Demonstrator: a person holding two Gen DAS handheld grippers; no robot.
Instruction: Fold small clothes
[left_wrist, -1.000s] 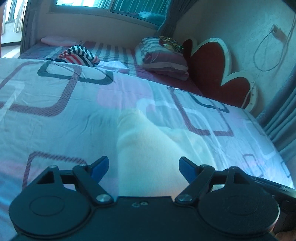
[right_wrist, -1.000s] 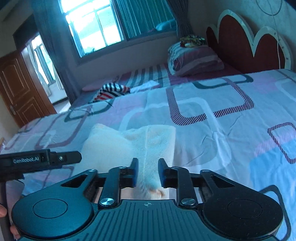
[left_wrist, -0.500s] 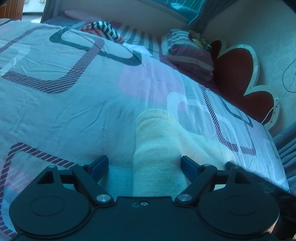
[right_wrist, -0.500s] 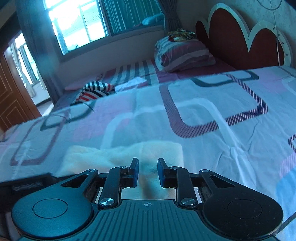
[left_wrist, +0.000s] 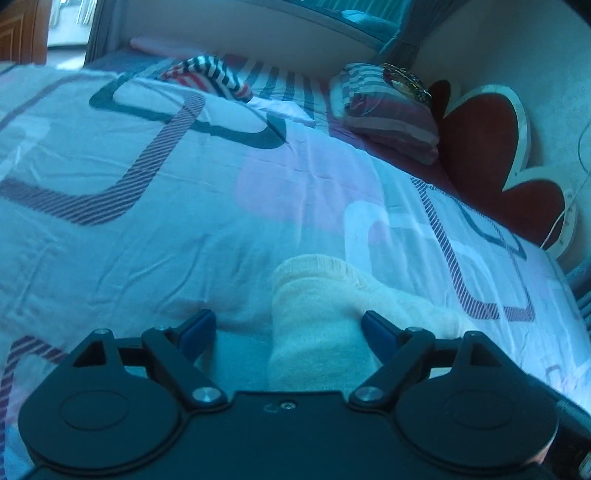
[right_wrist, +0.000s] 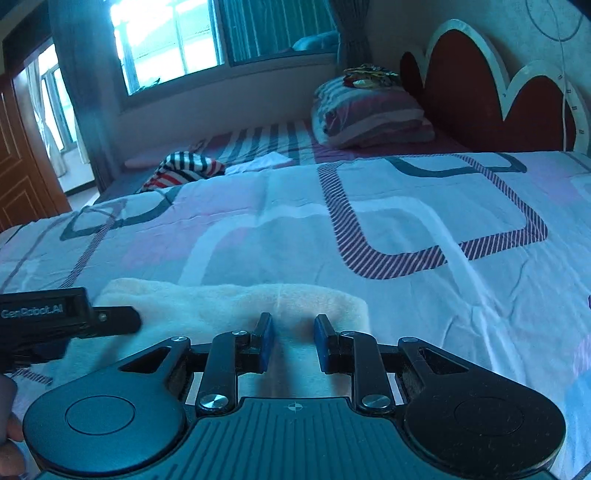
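A small cream fleecy garment (right_wrist: 229, 306) lies folded on the patterned bedspread (right_wrist: 369, 206). In the left wrist view it (left_wrist: 321, 317) is a folded bundle between and beyond the fingers. My left gripper (left_wrist: 284, 328) is wide open, low over the garment's near end, holding nothing. My right gripper (right_wrist: 293, 341) has its jaws a little apart over the garment's near right edge; no cloth is pinched between the pads. The left gripper's body (right_wrist: 62, 321) shows at the left of the right wrist view, over the garment's left end.
A striped red, white and dark garment (right_wrist: 184, 170) lies at the far side of the bed. A folded striped quilt (right_wrist: 369, 114) sits by the red scalloped headboard (right_wrist: 480, 88). A window (right_wrist: 166, 40) and a wooden door (right_wrist: 22, 158) are beyond.
My right gripper's jaws have parted and let the cream garment go; it now lies flat on the bed. Both grippers have lowered and the left one stays open.
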